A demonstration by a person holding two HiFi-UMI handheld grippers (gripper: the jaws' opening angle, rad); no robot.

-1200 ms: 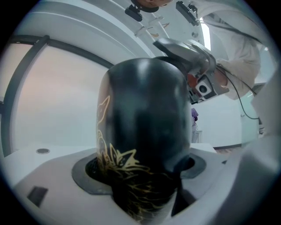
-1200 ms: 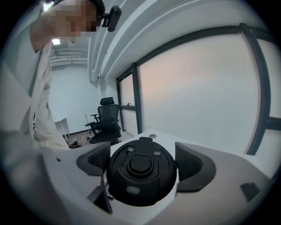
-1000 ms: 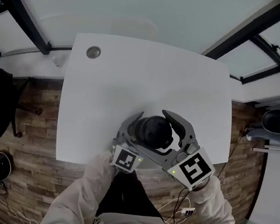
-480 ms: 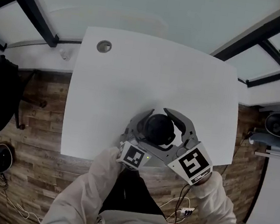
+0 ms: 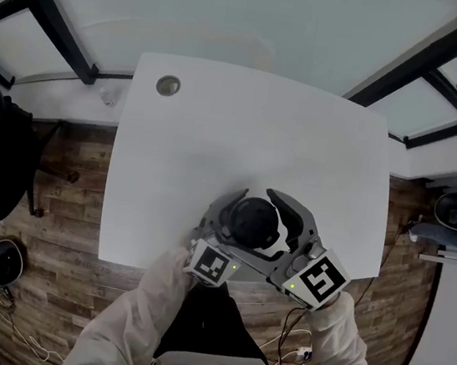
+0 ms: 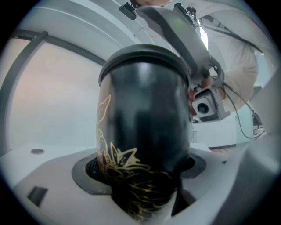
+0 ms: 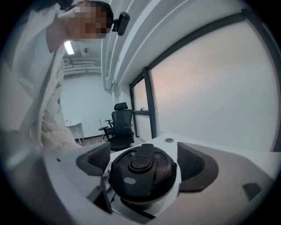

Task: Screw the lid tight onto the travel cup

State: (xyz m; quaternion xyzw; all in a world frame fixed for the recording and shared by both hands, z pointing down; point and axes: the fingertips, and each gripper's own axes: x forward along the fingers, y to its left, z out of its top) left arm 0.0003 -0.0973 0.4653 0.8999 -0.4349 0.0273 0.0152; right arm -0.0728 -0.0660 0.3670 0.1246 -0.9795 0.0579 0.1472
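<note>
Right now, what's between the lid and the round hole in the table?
Head view: a jaw of the left gripper beside the lid, then only bare white table up to the hole.

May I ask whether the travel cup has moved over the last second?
No: the travel cup sits as near the table's front edge as before.

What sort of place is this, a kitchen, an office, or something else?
Most likely an office or meeting room: there is a white desk with a cable grommet, a black office chair, and glazed walls in dark frames.
</note>
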